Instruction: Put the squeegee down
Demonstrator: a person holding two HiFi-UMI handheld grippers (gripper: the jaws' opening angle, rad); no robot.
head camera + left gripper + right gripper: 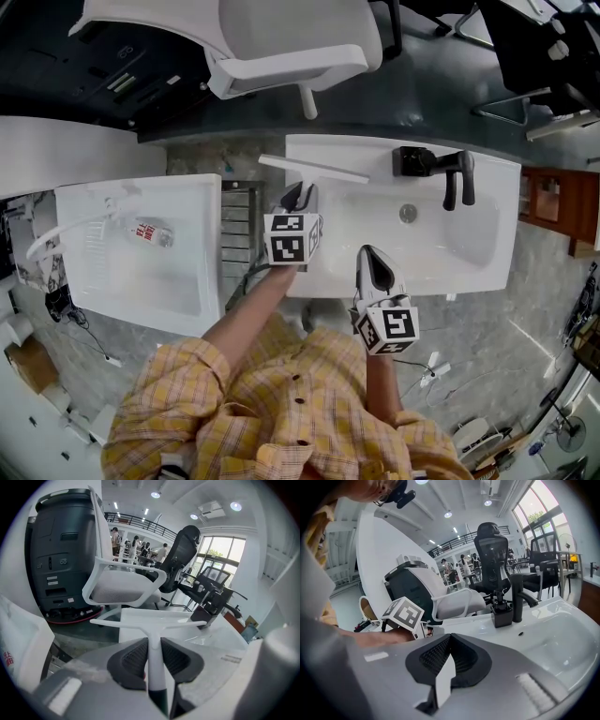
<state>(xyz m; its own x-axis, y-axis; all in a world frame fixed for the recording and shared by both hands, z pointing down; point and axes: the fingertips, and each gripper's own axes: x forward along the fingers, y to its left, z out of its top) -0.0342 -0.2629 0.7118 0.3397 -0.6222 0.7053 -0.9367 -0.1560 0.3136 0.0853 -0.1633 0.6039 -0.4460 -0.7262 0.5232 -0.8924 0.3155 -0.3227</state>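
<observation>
In the head view my left gripper (300,192) is shut on the handle of a white squeegee (314,169), whose long blade hangs across the far left corner of the white sink (497,169). The left gripper view shows both pads (136,660) of the left gripper (153,656) pressing on the white handle, with the squeegee blade (147,621) crosswise ahead over the sink's edge. My right gripper (373,255) hovers over the sink's near rim, shut with nothing in it; in its own view the right gripper (449,641) points towards the faucet.
A black faucet (441,169) stands at the sink's far side, with a drain (407,213) below it. A white tub (141,281) holding a bottle (150,232) lies to the left, past a metal rack (239,234). A white chair (281,47) stands beyond the sink.
</observation>
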